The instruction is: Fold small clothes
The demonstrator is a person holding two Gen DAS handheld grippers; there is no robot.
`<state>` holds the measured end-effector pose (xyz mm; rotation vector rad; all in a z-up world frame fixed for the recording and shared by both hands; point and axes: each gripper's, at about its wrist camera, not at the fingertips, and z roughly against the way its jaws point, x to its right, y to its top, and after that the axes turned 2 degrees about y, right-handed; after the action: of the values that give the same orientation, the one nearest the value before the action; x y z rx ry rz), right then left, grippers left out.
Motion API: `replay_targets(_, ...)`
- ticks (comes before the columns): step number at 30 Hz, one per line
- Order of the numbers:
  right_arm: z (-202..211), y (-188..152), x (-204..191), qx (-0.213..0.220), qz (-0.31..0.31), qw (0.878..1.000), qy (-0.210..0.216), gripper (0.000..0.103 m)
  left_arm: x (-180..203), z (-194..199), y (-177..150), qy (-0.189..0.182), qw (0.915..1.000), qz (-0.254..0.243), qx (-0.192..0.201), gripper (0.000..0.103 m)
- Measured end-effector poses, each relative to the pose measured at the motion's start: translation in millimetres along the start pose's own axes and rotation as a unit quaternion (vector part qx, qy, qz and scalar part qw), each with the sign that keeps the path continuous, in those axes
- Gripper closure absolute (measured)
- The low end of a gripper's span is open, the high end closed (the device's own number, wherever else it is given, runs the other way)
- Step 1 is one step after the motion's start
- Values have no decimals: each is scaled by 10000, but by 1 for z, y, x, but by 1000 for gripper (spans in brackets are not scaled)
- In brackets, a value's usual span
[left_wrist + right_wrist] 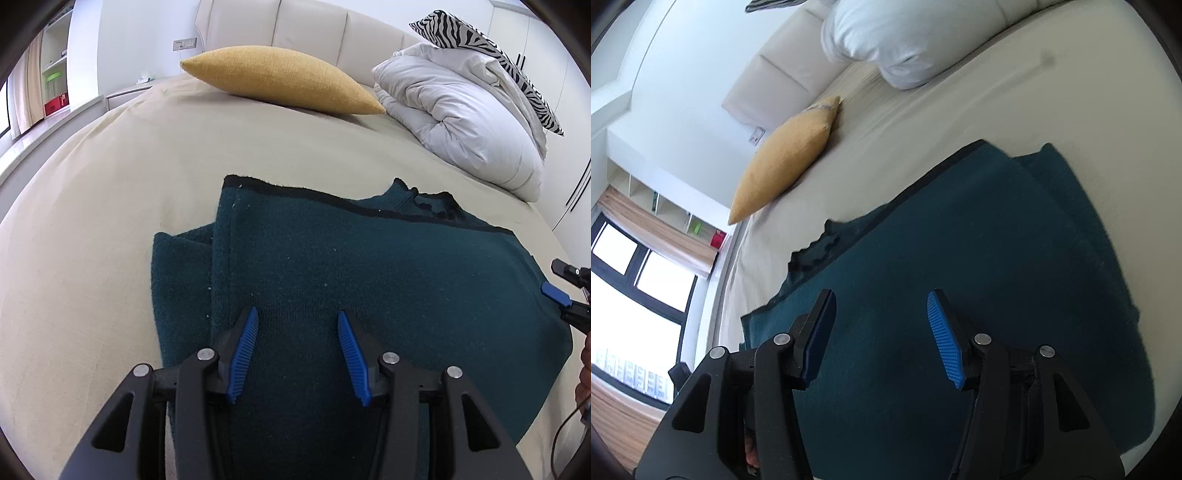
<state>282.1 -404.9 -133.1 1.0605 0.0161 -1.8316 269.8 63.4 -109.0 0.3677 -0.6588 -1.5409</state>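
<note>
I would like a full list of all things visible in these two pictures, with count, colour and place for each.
sweater: one, dark teal, partly folded on the bed, nearest
bed sheet: one, beige, under everything
cushion: one, mustard yellow, near the headboard
duvet: one, white, bunched at the bed's far right
zebra pillow: one, black and white, on the duvet
headboard: one, cream, behind the bed
left gripper: one, black with blue pads, open above the sweater
right gripper: one, same colours, open above the sweater

The right gripper point(881, 306) is being held over a folded dark teal garment point(960, 266), jaws apart and empty. The garment is being supported by a beige bed point(960, 103), a yellow pillow point(786, 158) lying beyond.
</note>
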Motion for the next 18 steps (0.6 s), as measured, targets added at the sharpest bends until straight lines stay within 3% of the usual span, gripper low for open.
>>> replay_targets(6,-10,-30,-29,-333,223,9991,147,52,-5,1,-3,-162,9998,84,77,54)
replay_targets(10,-9,-52,-40,-479,191,9983,282,52,-17,0,-5,-506,9980,343,157,55)
replay_targets(15,13,-96,-56,-611,186,9965,545,52,-27,7,-7,-852,9941,631,230,56)
replay_targets(18,35,-118,-65,-646,289,9953,656,52,-42,30,-15,-1136,9874,1072,238,55)
